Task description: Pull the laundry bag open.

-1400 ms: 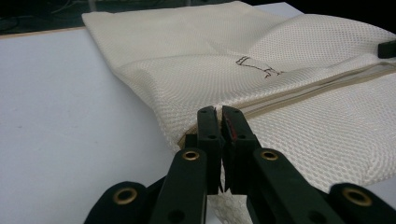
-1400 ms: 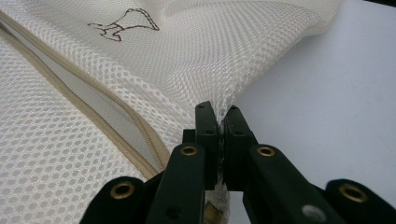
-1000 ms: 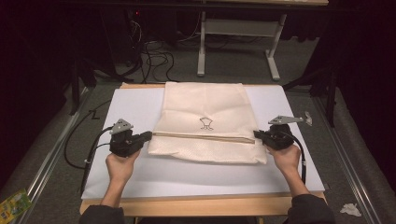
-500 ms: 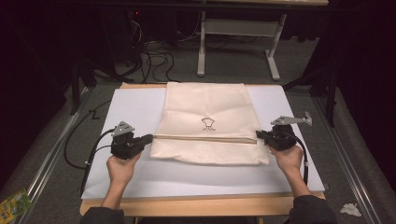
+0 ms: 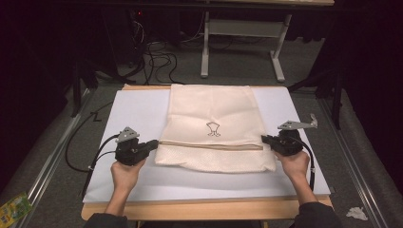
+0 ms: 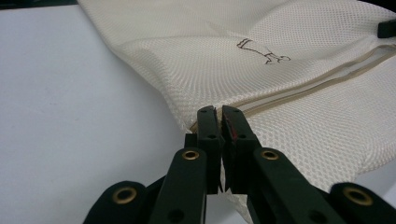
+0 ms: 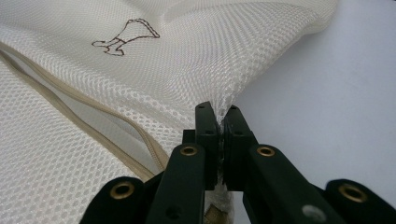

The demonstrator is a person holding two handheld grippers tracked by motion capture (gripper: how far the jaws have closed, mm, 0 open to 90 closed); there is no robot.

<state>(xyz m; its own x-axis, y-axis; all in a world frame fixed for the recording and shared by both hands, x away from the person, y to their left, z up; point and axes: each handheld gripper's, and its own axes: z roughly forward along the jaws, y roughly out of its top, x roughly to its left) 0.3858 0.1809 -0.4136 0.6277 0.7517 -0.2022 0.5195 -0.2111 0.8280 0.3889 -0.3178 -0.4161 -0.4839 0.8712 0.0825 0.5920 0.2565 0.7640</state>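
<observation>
A cream-coloured mesh fabric bag, rectangular, with a small dark outline emblem and a beige zip band running across it, is found lying flat on a white table sheet, its far edge at the sheet's far side. The near portion is folded over towards the far side, so that the fold line lies along the zip band.

The bag is held at both side edges, level with the zip band. This hold is judged to serve a folding operation: with the two ends of the fold line pinched at once, the cloth can be carried evenly and kept taut and square.

Left gripper: in the left gripper view the jaws are seen drawn almost fully together, with only a thin slit between them, and the bag's mesh edge is nipped at the tips, just beside the end of the zip band.

Right gripper: in the right gripper view the jaws are likewise closed to a narrow gap, and a pinch of mesh is bunched and raised between the tips. The zip band is seen passing just to one side of the jaws.

Both hands rest low, near the sheet.
</observation>
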